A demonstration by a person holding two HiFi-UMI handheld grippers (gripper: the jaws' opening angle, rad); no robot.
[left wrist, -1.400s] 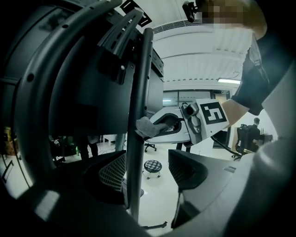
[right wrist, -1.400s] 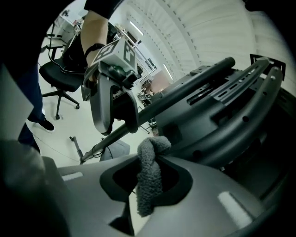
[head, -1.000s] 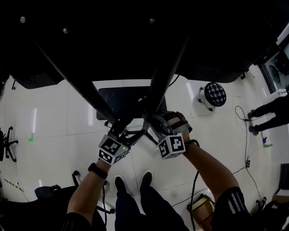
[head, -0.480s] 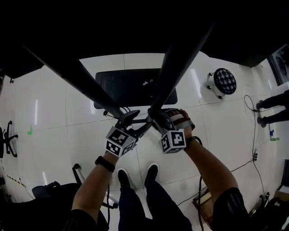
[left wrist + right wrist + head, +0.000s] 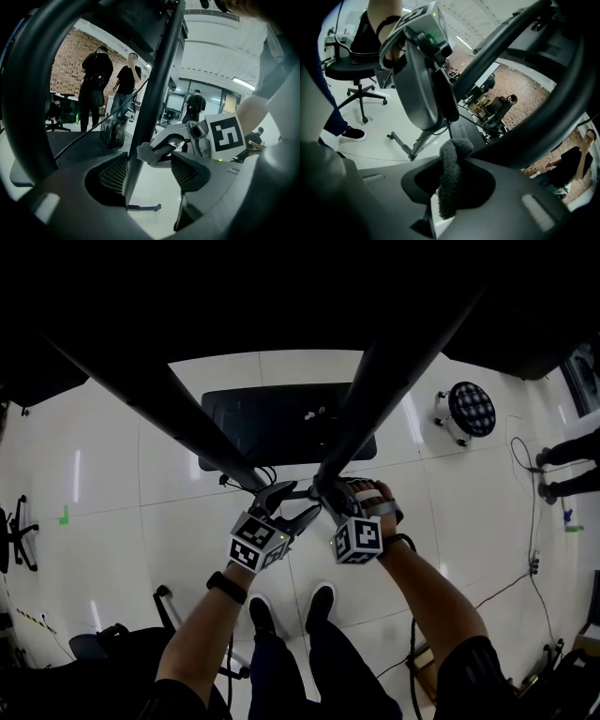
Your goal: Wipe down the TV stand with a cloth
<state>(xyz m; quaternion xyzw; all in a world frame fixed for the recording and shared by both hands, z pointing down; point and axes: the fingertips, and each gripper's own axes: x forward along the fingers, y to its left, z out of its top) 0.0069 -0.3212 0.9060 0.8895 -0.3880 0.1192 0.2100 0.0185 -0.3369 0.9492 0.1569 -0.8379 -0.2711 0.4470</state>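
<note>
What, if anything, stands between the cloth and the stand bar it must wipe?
Nothing visible does. The cloth, shut in the right gripper, touches the stand's dark bar, which runs between the open jaws of the left gripper.

I read this as an open, office-style lab. I see a glossy white tiled floor (image 5: 112, 484) marked with a scrap of green tape (image 5: 64, 517) and trailed by thin black cables (image 5: 514, 465). There is a black swivel office chair on castors (image 5: 344, 70). Standing people in dark clothes (image 5: 96, 79) are in front of a bare red brick wall (image 5: 70, 51), and glass-walled rooms with lit screens (image 5: 176, 101) lie behind.
</note>
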